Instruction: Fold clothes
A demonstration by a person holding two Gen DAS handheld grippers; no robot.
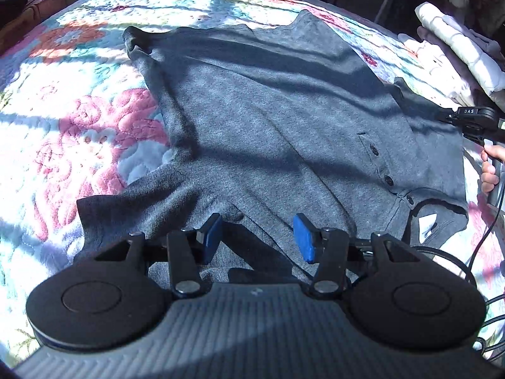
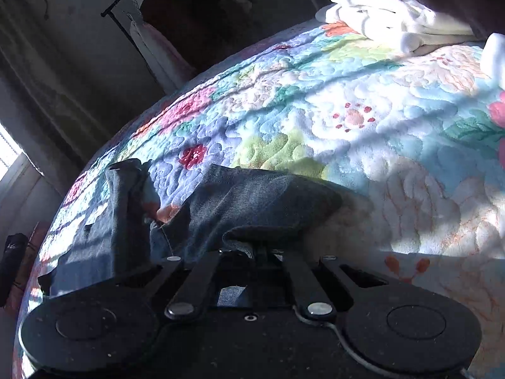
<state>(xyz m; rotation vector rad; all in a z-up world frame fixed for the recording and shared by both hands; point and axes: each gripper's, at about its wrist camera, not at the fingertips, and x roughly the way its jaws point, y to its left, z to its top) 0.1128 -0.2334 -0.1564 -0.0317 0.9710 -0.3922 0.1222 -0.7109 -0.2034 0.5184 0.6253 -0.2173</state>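
Flowered bed point(image 1: 79, 126), grey shirt point(image 1: 268, 120) spread flat. Left claw point(image 1: 257, 237) spread, empty; right claw point(image 2: 257, 248) pinching shirt edge, tips hidden by cloth.

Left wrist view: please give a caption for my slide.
Open left gripper above a grey polo shirt spread on a floral quilt.

Open quilt point(image 1: 79, 120) left of grey shirt point(image 1: 268, 120); folded laundry stack point(image 1: 451, 53) blocks right edge

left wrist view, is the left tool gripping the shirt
No, the left tool stands open above the grey shirt, its blue pads apart with nothing pinched.
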